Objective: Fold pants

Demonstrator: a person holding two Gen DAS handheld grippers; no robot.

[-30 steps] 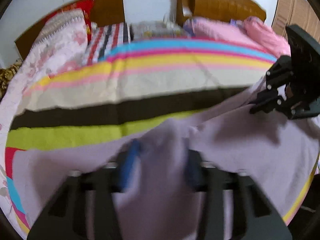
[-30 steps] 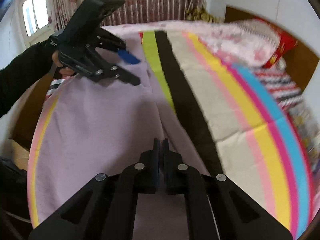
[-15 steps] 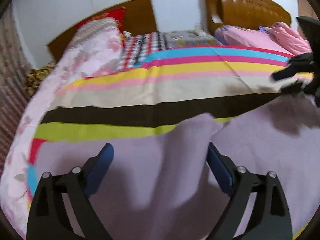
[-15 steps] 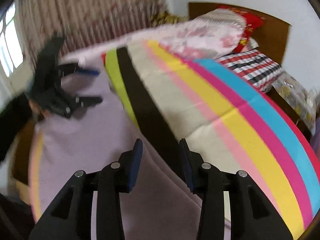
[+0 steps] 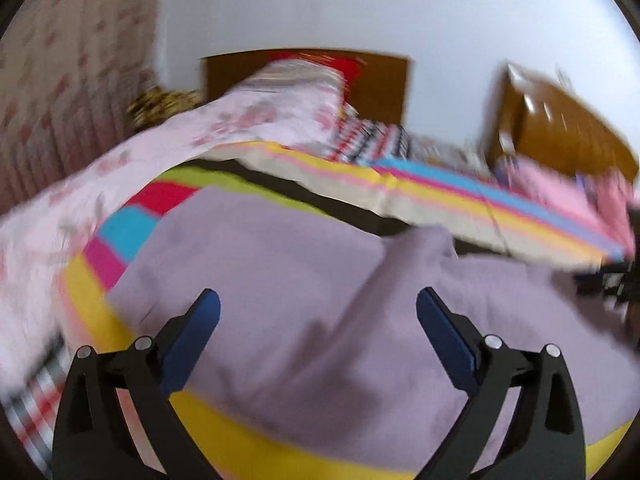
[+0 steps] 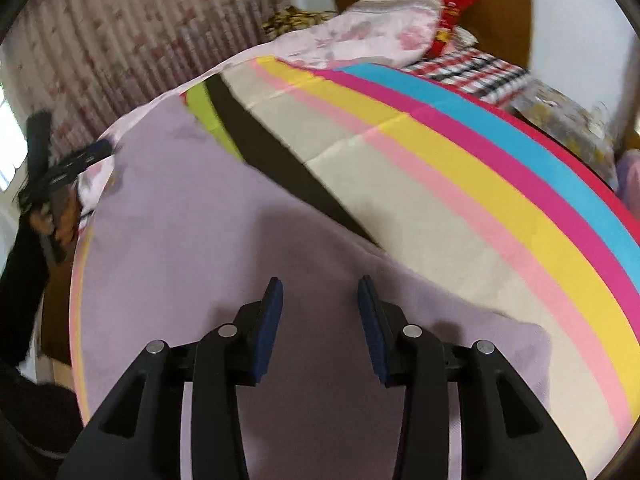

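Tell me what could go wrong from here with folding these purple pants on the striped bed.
Both grippers are open, and the jaws have just been opening, so nothing pins the pants now.
1. The raised ridge in the cloth may get folded in as a crease.
2. The pants reach the near edge of the bed cover, so a tug could slide them off.

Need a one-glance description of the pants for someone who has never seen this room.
Find the bed covered by the striped sheet with its black, beige, yellow, magenta and blue bands. The pants lie spread flat on its near edge, below both claws. They are the only plain, pale lilac cloth there; everything around them is striped, floral or checked.
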